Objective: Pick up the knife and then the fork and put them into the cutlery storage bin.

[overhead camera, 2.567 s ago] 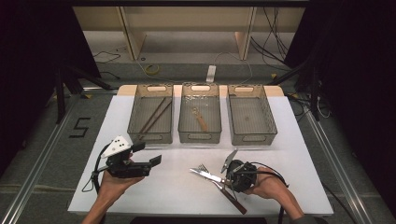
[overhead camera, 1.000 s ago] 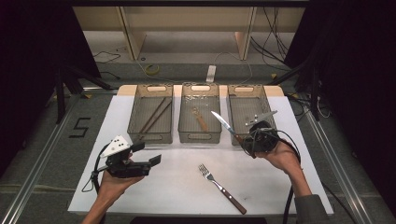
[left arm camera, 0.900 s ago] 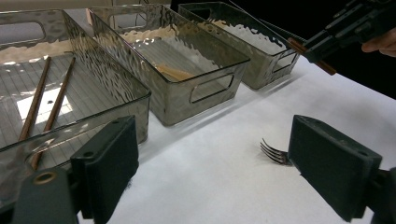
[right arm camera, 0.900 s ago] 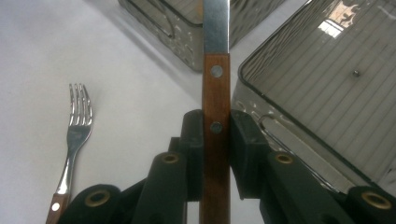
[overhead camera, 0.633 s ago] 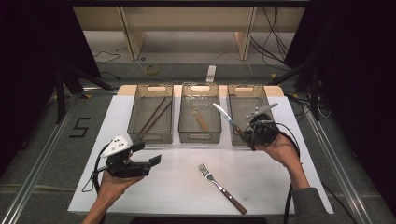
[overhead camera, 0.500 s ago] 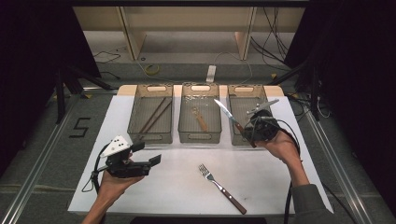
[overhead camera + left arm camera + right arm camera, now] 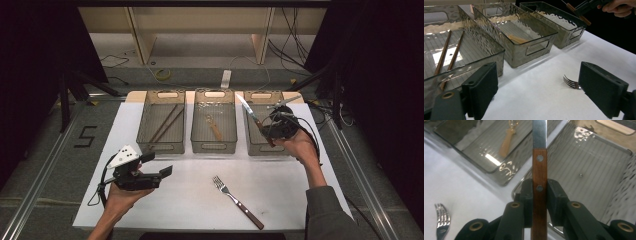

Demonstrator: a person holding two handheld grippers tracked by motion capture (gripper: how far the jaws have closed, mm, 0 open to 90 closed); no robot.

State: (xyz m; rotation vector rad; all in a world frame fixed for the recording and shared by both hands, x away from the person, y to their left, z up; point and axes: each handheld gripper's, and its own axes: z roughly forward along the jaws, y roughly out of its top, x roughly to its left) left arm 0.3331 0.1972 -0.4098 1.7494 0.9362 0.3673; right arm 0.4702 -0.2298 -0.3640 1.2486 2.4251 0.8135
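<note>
My right gripper (image 7: 268, 131) is shut on a wood-handled knife (image 7: 253, 119), held in the air over the right grey bin (image 7: 251, 136); its blade points up and to the left. In the right gripper view both pads clamp the knife's riveted handle (image 7: 539, 182). A fork (image 7: 236, 201) with a wooden handle lies on the white table near the front centre. My left gripper (image 7: 159, 164) rests low at the front left, jaws wide apart and empty, and the fork's tines (image 7: 571, 82) lie beyond its right jaw in the left gripper view.
Three grey bins stand in a row at the back of the white table (image 7: 190, 210). The left bin (image 7: 148, 139) holds two chopsticks (image 7: 165, 123). The middle bin (image 7: 231, 145) holds a wooden-handled utensil (image 7: 214, 127). Dark floor borders the table on both sides.
The right hand picked the knife up from beside the fork and carried it back and right, over the right bin, drifting slightly farther back. The left gripper stayed still.
</note>
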